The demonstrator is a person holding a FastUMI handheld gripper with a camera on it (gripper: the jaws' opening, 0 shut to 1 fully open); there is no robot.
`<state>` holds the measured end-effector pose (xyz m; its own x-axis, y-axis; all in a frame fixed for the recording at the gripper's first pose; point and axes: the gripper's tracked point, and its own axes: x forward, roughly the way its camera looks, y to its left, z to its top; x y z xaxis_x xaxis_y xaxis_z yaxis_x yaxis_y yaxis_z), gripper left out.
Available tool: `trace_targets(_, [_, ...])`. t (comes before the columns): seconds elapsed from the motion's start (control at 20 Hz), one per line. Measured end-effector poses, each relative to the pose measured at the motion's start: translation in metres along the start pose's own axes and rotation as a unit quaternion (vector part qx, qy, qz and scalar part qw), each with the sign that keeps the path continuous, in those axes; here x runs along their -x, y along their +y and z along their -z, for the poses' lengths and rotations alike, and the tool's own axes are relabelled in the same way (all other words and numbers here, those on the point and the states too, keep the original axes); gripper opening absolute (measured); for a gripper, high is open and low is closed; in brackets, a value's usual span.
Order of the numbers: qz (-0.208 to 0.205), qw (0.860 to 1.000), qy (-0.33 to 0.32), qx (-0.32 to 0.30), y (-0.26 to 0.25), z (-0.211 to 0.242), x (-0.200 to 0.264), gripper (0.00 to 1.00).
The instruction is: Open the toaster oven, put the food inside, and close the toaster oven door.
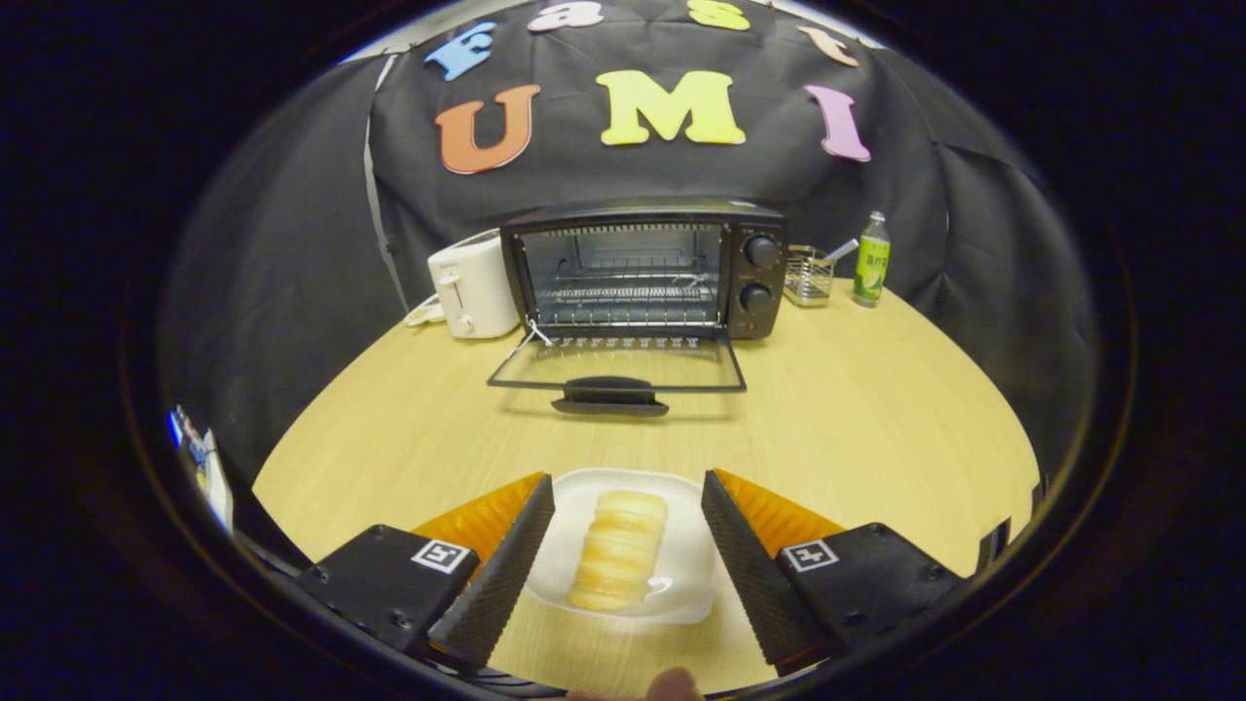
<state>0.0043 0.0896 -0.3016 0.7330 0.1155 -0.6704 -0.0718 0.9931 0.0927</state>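
Note:
A black toaster oven (644, 268) stands at the back of the round wooden table, its glass door (617, 371) folded down flat toward me with the wire rack bare inside. A pale ribbed bread roll (619, 562) lies on a white plate (681, 584) close in front. My gripper (628, 492) hovers over the plate, open. The roll sits between the two fingers with a gap on each side, and neither finger touches it.
A white toaster (474, 287) stands left of the oven. To its right are a small wire basket (809, 276) and a green bottle (871, 261). Bare tabletop (857, 419) stretches between the plate and the oven door.

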Motion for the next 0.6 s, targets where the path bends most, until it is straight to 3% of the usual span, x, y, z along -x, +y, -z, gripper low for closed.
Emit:
trace_targets(0.4, [0.008, 0.999, 0.033, -0.028, 0.004, 0.041, -0.021, 0.97])
trace_targets(0.6, [-0.001, 0.998, 0.051, -0.042, 0.008, 0.05, -0.027, 0.87])
